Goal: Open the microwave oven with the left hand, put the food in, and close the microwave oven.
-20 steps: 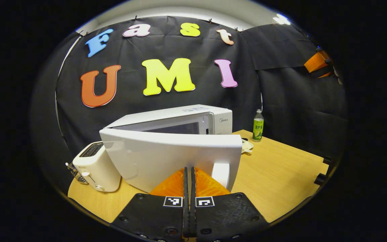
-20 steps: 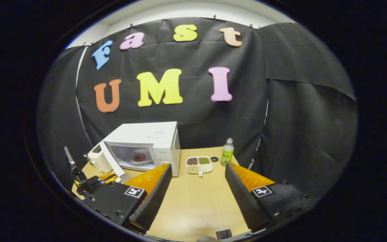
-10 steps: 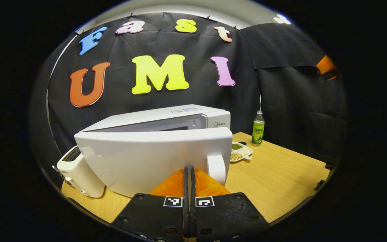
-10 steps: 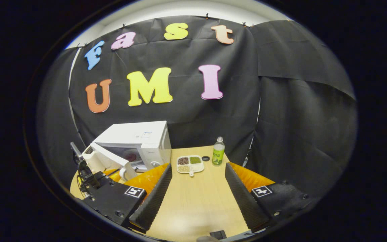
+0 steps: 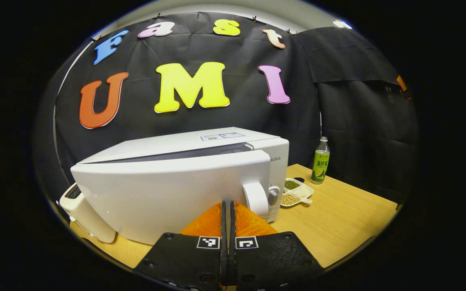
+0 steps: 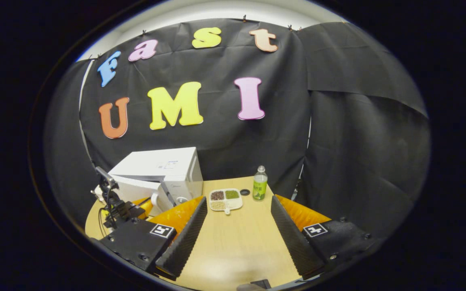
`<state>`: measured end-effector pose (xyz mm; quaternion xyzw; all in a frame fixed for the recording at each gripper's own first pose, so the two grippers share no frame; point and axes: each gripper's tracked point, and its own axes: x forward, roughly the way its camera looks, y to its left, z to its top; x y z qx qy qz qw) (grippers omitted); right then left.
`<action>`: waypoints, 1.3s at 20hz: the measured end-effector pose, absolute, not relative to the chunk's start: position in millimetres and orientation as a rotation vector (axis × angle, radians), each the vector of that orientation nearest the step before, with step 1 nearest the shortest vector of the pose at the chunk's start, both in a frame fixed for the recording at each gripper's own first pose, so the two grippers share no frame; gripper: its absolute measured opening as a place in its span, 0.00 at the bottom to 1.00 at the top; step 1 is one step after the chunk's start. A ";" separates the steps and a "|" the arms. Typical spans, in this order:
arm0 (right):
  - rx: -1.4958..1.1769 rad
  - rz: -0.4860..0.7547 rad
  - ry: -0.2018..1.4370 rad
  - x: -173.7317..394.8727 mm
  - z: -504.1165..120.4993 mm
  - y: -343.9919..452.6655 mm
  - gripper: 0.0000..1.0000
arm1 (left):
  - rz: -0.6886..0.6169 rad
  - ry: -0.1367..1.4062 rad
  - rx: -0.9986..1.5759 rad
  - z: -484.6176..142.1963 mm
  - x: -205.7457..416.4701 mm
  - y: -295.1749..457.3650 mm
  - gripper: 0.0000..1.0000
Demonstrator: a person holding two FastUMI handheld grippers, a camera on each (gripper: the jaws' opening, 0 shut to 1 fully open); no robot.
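While the white microwave oven's door stood wide open a second ago, showing the food on the turntable inside, we now see it swung nearly shut, only a narrow gap left along its top edge; the white microwave oven itself has not shifted. Our left gripper has its fingers pressed together, empty, their tips against the door's face beside the white handle; our right gripper hangs back over the pale wooden table, fingers spread wide, holding nothing. On the table stand a white toaster, a white divided dish of beans and a green-labelled plastic bottle.
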<state>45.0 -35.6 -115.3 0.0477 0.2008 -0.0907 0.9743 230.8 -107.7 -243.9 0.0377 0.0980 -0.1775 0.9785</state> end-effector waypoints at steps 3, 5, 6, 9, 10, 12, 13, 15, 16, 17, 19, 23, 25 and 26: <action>0.098 -0.198 0.410 45.0 -118.6 -42.4 0.92 | -0.339 0.205 0.060 -246.6 248.1 -113.4 0.00; 0.095 -0.206 0.410 45.1 -121.3 -48.6 0.92 | -0.323 0.203 0.069 -247.8 254.9 -112.4 0.00; 0.094 -0.207 0.411 45.6 -122.0 -50.4 0.92 | -0.324 0.206 0.066 -249.8 254.8 -114.4 0.00; 0.108 -0.208 0.426 44.0 -129.0 -53.5 0.92 | -0.307 0.196 0.068 -248.7 257.4 -114.0 0.00; 0.112 -0.206 0.428 43.7 -129.9 -52.2 0.92 | -0.300 0.189 0.067 -247.2 260.7 -115.0 0.00; 0.112 -0.199 0.426 45.1 -129.1 -48.6 0.92 | -0.277 0.219 0.031 -250.7 263.4 -114.4 0.00; 0.109 -0.191 0.423 45.7 -129.1 -46.0 1.00 | -0.274 0.215 0.017 -248.1 263.3 -115.5 0.00; 0.099 -0.176 0.413 46.5 -125.4 -39.4 1.00 | -0.258 0.263 0.008 -257.8 253.8 -107.0 0.00; 0.091 -0.170 0.409 45.3 -123.9 -36.5 0.92 | -0.253 0.255 0.011 -254.6 249.1 -102.0 0.00; 0.086 -0.164 0.402 44.8 -121.0 -33.7 1.00 | -0.244 0.250 0.017 -249.9 243.9 -95.8 0.00; 0.080 -0.151 0.391 43.2 -117.1 -25.4 0.92 | -0.215 0.244 0.018 -242.8 233.3 -80.4 0.00; 0.066 -0.134 0.371 37.3 -109.0 -11.9 1.00 | -0.232 0.241 -0.018 -226.3 205.6 -75.4 0.58; 0.037 -0.128 0.343 33.2 -102.6 -6.2 1.00 | -0.209 0.218 0.018 -206.2 184.2 -66.0 0.95; 0.026 -0.126 0.335 31.7 -101.9 -2.7 1.00 | -0.209 0.200 0.031 -194.3 172.6 -63.1 0.95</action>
